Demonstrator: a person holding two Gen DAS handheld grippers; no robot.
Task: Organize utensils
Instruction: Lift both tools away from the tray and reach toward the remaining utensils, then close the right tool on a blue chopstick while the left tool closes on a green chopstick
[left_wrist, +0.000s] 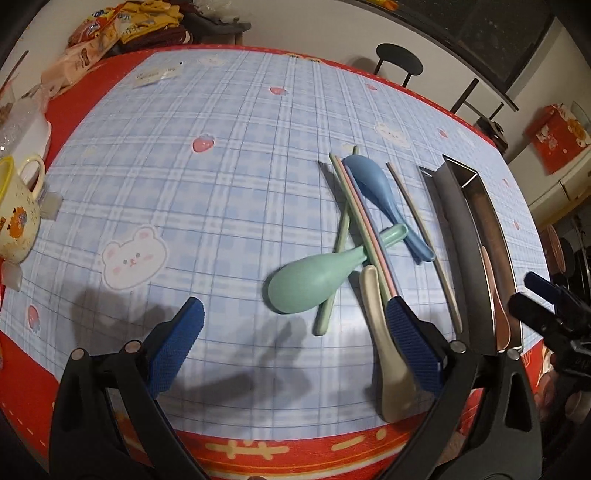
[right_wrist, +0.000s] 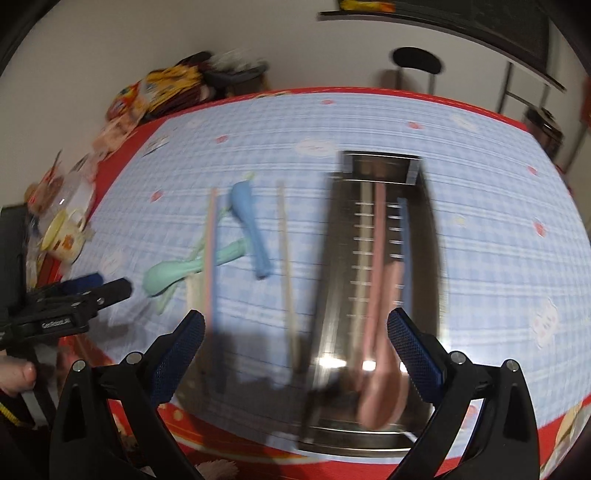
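Here, my left gripper (left_wrist: 295, 321): fingers spread wide, nothing between them, hanging low over the near part of the checked tablecloth (left_wrist: 207, 192).

Right gripper (right_wrist: 295, 332): likewise spread wide and empty, over the near end of the steel tray (right_wrist: 332, 258). This view is smeared by motion, so fine detail there is doubtful.

Loose utensils on the cloth, left of the tray:
- green spoon (left_wrist: 314, 277), bowl toward me, handle running up and to the right across the sticks.
- blue spoon (left_wrist: 380, 195), bowl at the far end, handle toward me, near the green spoon's handle tip.
- beige spoon (left_wrist: 384, 350), bowl nearest me, partly hidden behind my left gripper's right finger.
- crossed chopsticks (left_wrist: 360, 218), green, pink and what looks like blue, heaped under the green spoon's handle.
- single beige chopstick (left_wrist: 424, 236), lying alone between the blue spoon and the tray, roughly parallel to the tray's side.

In the tray: pink spoon (right_wrist: 384, 369), bowl at the near end, handle running away from me; alongside it a pale stick and a blue one, as far as the blur allows.

Left edge of the table: cream mug (left_wrist: 16, 218).
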